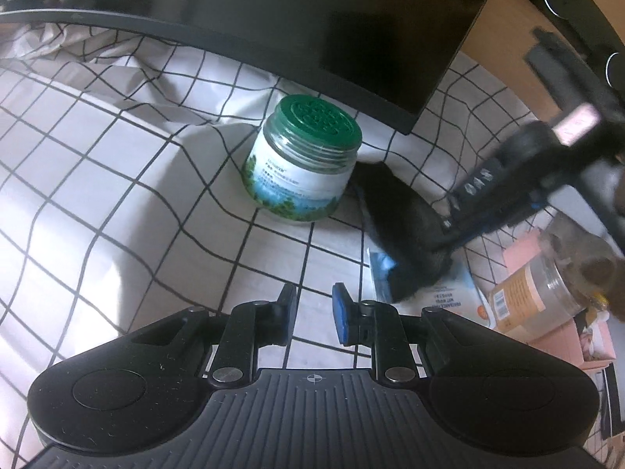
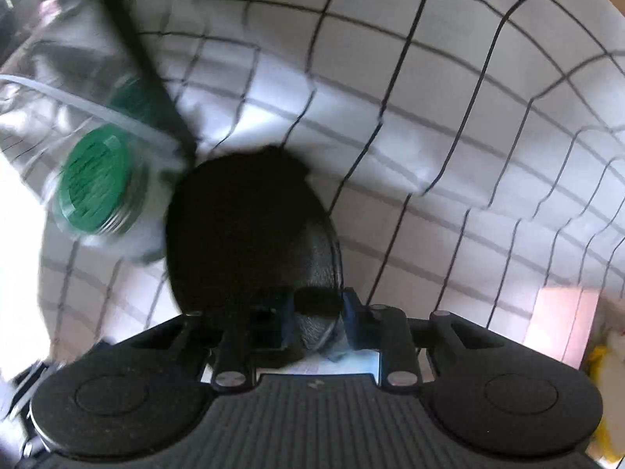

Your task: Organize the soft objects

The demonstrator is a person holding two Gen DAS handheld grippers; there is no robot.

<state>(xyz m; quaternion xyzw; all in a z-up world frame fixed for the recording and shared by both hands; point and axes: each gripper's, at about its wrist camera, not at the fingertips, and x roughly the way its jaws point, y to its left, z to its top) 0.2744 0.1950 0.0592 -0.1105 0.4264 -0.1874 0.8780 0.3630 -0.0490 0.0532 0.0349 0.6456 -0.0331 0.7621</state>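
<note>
cloth: one white checked cloth (image 1: pixel 117 179) covers the desk, wrinkled, black grid lines.
jar: one green-lidded jar (image 1: pixel 304 164) stands upright on the cloth, just under the monitor's lower edge.
monitor: one dark monitor (image 1: pixel 312 19) along the desk's far edge.
black soft thing: one black soft object (image 1: pixel 402 226) lies on the cloth, just beside the jar on its right, one end resting on a blue-and-white packet (image 1: pixel 449 293). Blurred, so you cannot tell what kind of thing it is.
your right gripper: right gripper (image 2: pixel 316 316) points down at the black soft object (image 2: pixel 242 226); fingers narrow, pads pressed on its near end. Also seen from the left wrist view (image 1: pixel 453 226), blurred.
your left gripper: left gripper (image 1: pixel 314 312) hangs over bare cloth near the desk's front, fingers narrow with a gap, nothing between them.
right edge clutter: one clear jar with tan label (image 1: pixel 535 289), tilted, next to pink boxes (image 1: pixel 554 332); count of boxes unclear.
</note>
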